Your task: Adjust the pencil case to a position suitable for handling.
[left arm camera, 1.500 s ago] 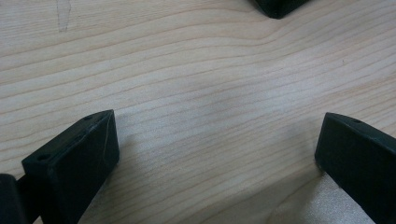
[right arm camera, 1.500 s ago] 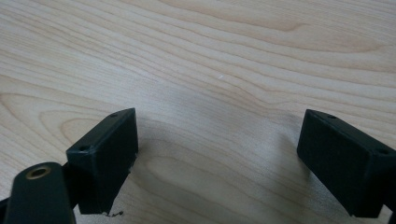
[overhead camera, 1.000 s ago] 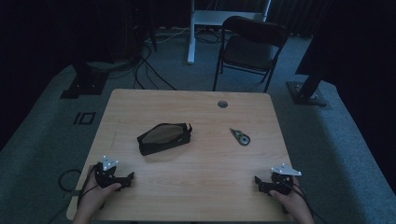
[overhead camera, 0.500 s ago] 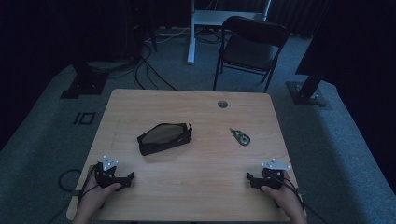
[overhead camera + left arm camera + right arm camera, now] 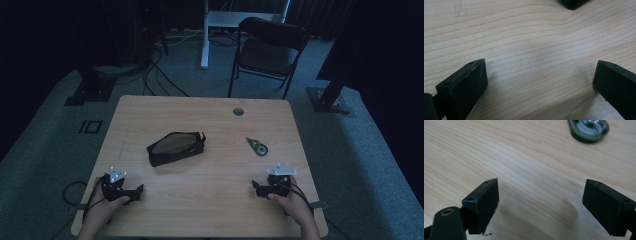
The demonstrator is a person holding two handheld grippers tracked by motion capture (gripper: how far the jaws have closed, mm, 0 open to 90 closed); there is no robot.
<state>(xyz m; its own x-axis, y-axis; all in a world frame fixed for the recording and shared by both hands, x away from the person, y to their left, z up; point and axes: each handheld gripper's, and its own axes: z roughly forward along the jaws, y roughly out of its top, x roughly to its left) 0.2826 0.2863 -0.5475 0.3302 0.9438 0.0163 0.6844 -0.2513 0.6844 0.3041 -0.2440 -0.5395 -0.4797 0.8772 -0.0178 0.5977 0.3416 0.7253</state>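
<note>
A black zip pouch [image 5: 175, 147] lies a little left of the table's middle; its corner [image 5: 572, 3] shows at the top of the left gripper view. A small round green-and-black tool [image 5: 258, 147] with a short tip rests on the right half of the table, also seen as the tool [image 5: 589, 128] ahead of the right jaws. My left gripper [image 5: 134, 192] sits low near the front left edge, open [image 5: 540, 75] over bare wood. My right gripper [image 5: 257, 187] sits near the front right, open [image 5: 541, 193], with nothing between its jaws.
The wooden table [image 5: 210, 215] has a round cable hole [image 5: 238, 111] near its far edge. A dark folding chair [image 5: 270, 47] stands behind the table, with cables and stand bases on the carpet around it.
My right gripper has slid left and slightly forward along the front of the table. The left gripper, pouch and tool have stayed put.
</note>
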